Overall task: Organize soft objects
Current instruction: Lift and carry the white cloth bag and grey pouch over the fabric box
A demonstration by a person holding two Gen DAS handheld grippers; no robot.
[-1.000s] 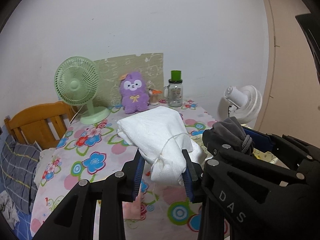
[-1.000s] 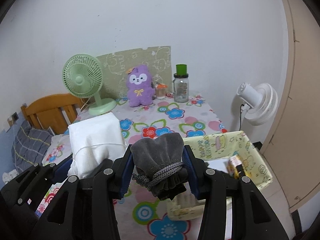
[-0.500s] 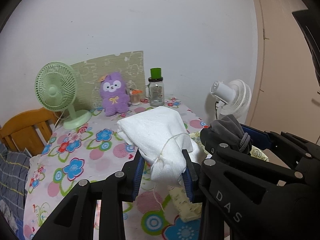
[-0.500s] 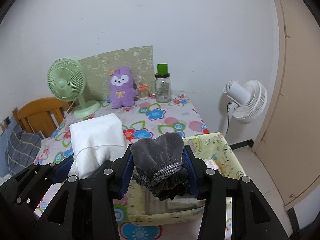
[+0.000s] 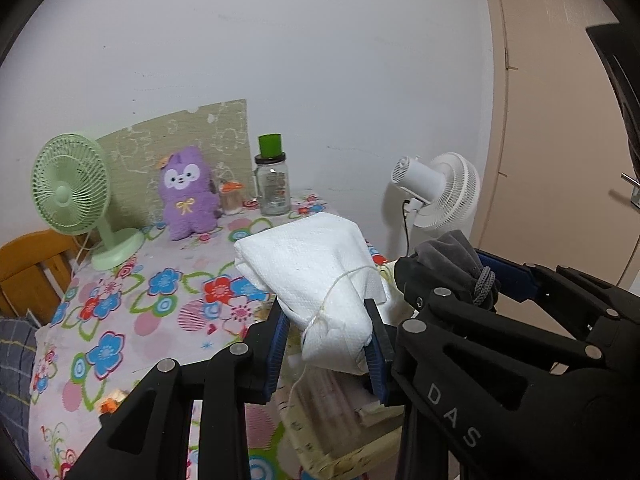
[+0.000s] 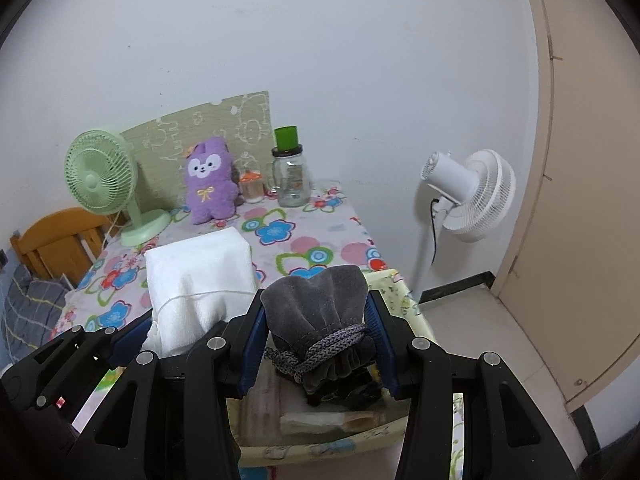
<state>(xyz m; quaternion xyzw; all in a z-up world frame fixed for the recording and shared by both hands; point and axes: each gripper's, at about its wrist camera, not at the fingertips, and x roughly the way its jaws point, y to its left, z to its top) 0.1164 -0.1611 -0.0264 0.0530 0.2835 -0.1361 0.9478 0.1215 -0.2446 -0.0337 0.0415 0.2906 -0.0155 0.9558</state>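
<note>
My left gripper (image 5: 326, 334) is shut on a white drawstring pouch (image 5: 316, 268), whose body bulges forward past the blue pads. Beside it on the right, my right gripper (image 6: 318, 338) is shut on a grey velvet drawstring pouch (image 6: 316, 300), pinched just above its braided cord. Both pouches hang over a pale yellow fabric basket (image 6: 400, 292) at the table's right edge. In the left wrist view the grey pouch (image 5: 452, 256) and the right gripper's black frame show at right. In the right wrist view the white pouch (image 6: 200, 276) shows at left.
A flowered tablecloth (image 5: 132, 304) covers the table. At its back stand a green desk fan (image 5: 76, 200), a purple plush toy (image 5: 186, 196), a small jar (image 5: 232, 196) and a glass jar with a green lid (image 5: 272, 184). A white fan (image 6: 468, 196) stands by the door; a wooden chair (image 6: 60, 240) is at left.
Both grippers have carried their pouches to the right, from over the tablecloth to above the yellow basket. Neither grip has changed.
</note>
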